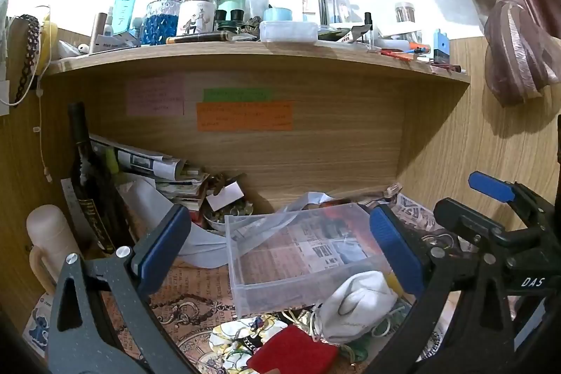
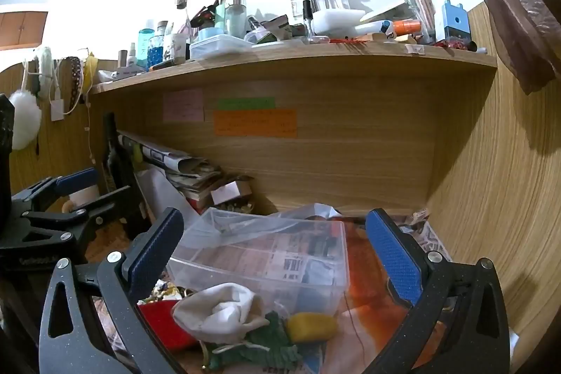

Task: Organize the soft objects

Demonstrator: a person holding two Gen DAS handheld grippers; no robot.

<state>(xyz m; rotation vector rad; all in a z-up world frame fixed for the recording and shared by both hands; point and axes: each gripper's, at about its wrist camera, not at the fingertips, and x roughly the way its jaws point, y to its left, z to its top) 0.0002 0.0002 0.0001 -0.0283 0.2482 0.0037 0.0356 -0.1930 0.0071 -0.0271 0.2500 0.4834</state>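
Nearest you, just in front of the clear plastic bin (image 2: 266, 255), the white cloth pouch (image 2: 217, 309) looks light, limp and easily crushed, so pinch its bunched top rather than its drawstring. Your right gripper (image 2: 277, 255) and left gripper (image 1: 280, 247) both hover with jaws spread wide, grasping and touching nothing.

I can read "DAS" in white letters on the black right hand-held gripper (image 1: 491, 195). The colored notes (image 1: 244, 116) on the shelf's back wall are too blurry.
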